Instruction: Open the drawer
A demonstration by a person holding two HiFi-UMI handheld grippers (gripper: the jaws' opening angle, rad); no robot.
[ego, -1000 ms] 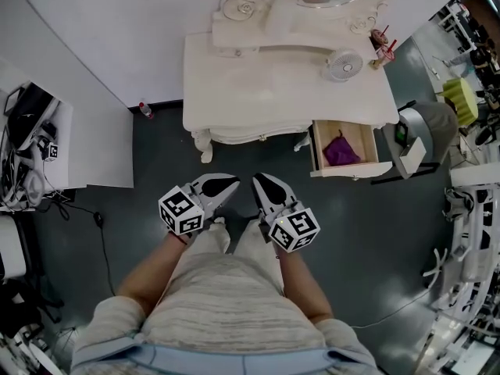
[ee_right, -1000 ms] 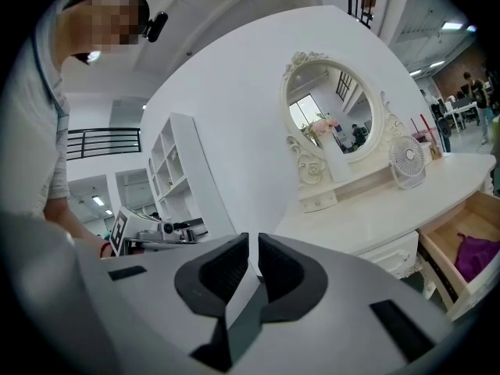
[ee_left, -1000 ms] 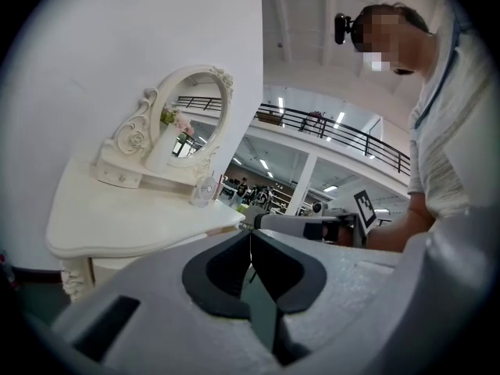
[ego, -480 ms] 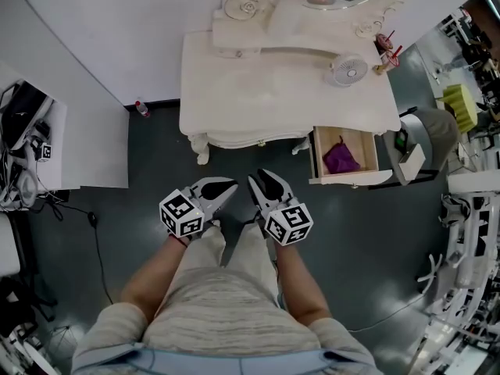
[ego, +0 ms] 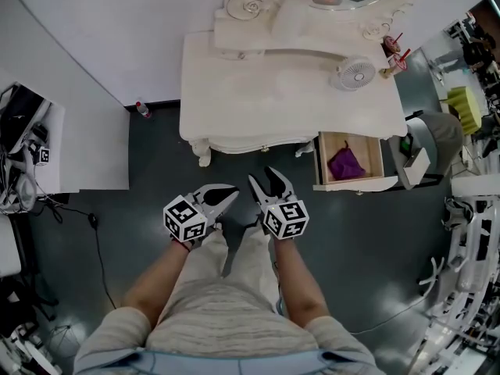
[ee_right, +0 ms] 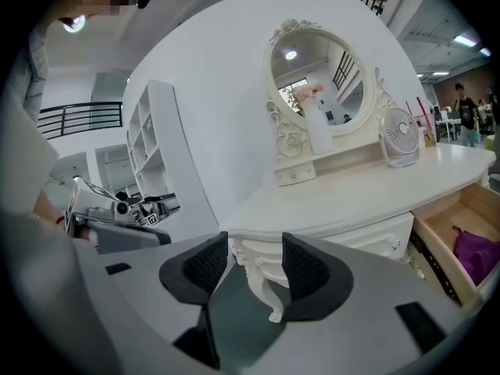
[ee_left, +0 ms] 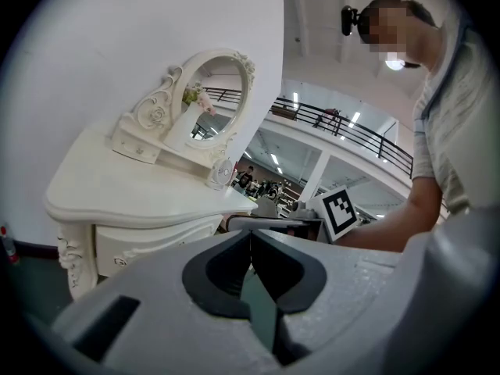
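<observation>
Floor of dark grey smooth material [ego: 375, 241] fills most of the head view. Cream-white ornate dressing table with curved legs [ego: 266, 92] stands against the white wall, its oval carved-frame mirror [ee_right: 312, 61] at the back.

Person in a light striped top and pale trousers [ego: 226, 287] stands in front of the table, well apart from it, with a gripper in each hand.

Drawer with a white front and bare wooden inside [ego: 372, 153] sits at the right end of the table's front. It is pulled out and open, and also shows at the right edge of the right gripper view [ee_right: 457, 213]. Its long axis runs from the table front out toward the person's side. The white front panel faces away from the table, the open top faces up.

Left gripper [ego: 231, 191] is grey with black pads, its jaws closed together on nothing [ee_left: 250, 237]. It points toward the table's left leg area.

Right gripper [ego: 262, 176] sits just beside it. Its jaws are opening with a clear gap and nothing between them [ee_right: 256, 264]. Only the far table leg is seen through the gap. Neither gripper touches the drawer; both are well apart from it.

Small white round desk fan [ego: 358, 73] stands on the tabletop above the drawer.

Crumpled purple cloth [ego: 346, 165] lies inside the drawer.
</observation>
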